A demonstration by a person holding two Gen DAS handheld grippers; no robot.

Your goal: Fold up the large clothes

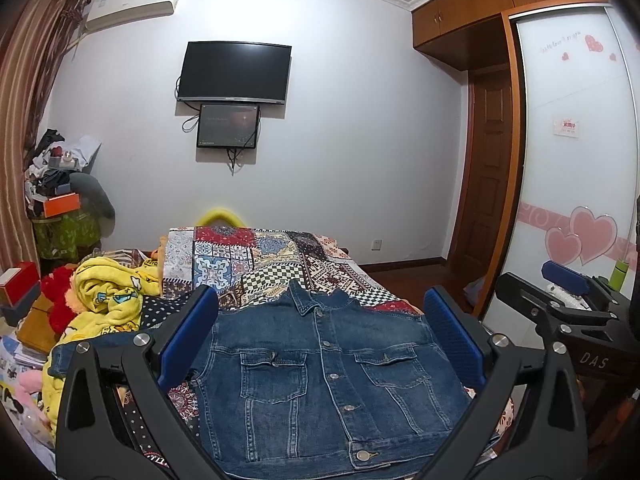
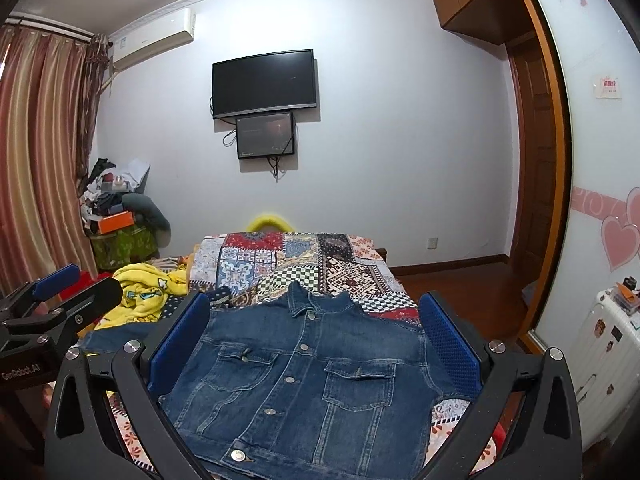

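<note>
A: Denim jacket lies flat on the bed, front side up, buttons closed, collar toward the far wall. Under it is the patchwork quilt. Do you see the same from the other side?

B: Yes, the jacket is spread on the quilt, and one sleeve goes out to the left side. The right gripper hangs above it. Its jaws stand wide apart and they hold nothing; the blue pads are at both sides of the jacket body.

A: The left gripper is the same, jaws wide apart, nothing between them, above the jacket. I cannot tell if the fingertips touch the cloth.

B: What is beside the jacket?

A: A yellow blanket with cartoon prints, crumpled at the left of the bed, near the sleeve. On the far wall hangs a dark television with a smaller screen just under it
</note>
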